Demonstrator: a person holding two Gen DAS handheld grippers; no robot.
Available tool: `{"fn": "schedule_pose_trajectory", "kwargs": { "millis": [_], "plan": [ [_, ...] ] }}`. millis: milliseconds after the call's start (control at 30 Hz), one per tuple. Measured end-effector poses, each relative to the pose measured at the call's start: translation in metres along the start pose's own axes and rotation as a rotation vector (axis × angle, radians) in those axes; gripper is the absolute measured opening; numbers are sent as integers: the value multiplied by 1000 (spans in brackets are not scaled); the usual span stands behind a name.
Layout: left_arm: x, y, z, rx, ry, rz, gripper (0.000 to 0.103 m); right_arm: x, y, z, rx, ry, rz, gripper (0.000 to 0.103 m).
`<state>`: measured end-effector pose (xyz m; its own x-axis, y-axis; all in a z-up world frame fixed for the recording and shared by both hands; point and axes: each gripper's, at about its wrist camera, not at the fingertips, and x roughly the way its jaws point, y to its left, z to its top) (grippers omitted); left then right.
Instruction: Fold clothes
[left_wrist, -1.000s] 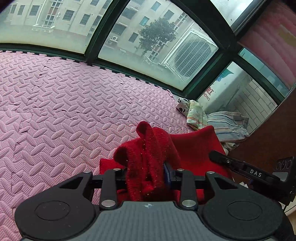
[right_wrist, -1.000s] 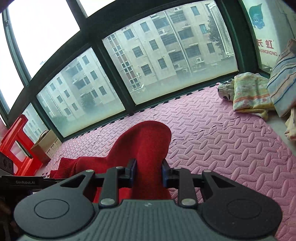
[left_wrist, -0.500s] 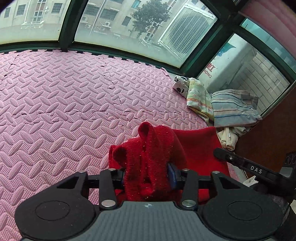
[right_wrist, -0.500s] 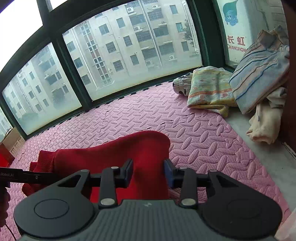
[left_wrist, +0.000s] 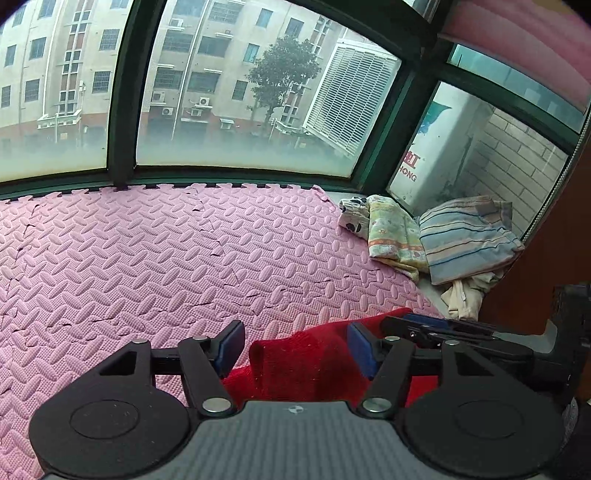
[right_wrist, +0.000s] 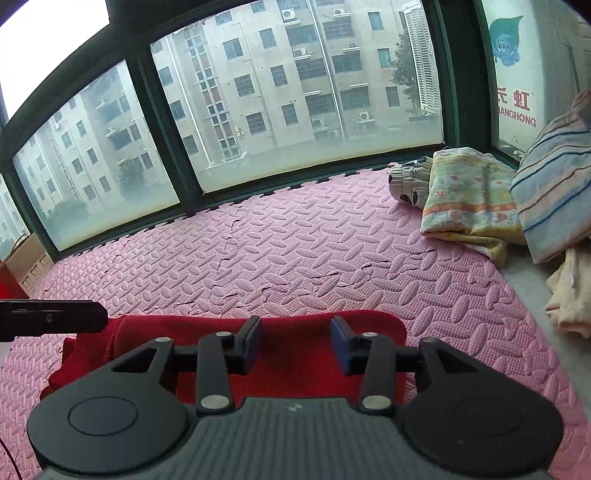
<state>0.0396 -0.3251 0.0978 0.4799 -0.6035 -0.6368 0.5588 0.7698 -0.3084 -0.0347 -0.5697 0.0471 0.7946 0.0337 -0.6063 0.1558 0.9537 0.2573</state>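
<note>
A red knitted garment (right_wrist: 295, 343) lies flat on the pink foam mat (right_wrist: 295, 251), folded over with a straight far edge. My right gripper (right_wrist: 294, 341) is open just above it, with the cloth between and below the blue pads but free. In the left wrist view the garment (left_wrist: 306, 362) lies bunched under my left gripper (left_wrist: 295, 345), which is open and holds nothing. The right gripper's fingers (left_wrist: 436, 326) show at the right in the left wrist view. The left gripper's finger (right_wrist: 55, 317) shows at the left edge in the right wrist view.
A pile of other clothes lies at the mat's right end: a spotted piece (left_wrist: 352, 218), a pale printed piece (right_wrist: 465, 195), a striped piece (right_wrist: 554, 192) and a cream piece (right_wrist: 572, 295). Dark-framed windows (right_wrist: 295, 92) run behind the mat. A cardboard box (right_wrist: 26, 258) stands far left.
Both grippers have lowered the red garment onto the mat and opened, letting it go. It was held up and hanging before; now it lies flat.
</note>
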Motion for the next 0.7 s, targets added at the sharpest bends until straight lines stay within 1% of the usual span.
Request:
{"fn": "schedule_pose_trajectory", "kwargs": {
  "millis": [100,167,233,333,400,533,700],
  "plan": [
    [19,7,-4,-10,52,18,49,10,3,-3,-6,23,-10,43],
    [29,14,-9,-24,84,26,47,15,5,-4,-20,34,-14,43],
    [33,20,-13,-45,97,28,47,18,6,-5,-31,44,-14,44],
    [34,26,-15,-78,101,15,47,15,11,-4,-56,43,-25,46],
    [32,24,-15,-70,99,21,47,9,16,-4,-68,34,-30,48],
    [30,19,-16,-49,91,41,48,-9,29,-12,-99,27,4,49],
    [29,15,-17,-32,83,63,49,-29,50,-35,-135,35,46,50]
  ]
}}
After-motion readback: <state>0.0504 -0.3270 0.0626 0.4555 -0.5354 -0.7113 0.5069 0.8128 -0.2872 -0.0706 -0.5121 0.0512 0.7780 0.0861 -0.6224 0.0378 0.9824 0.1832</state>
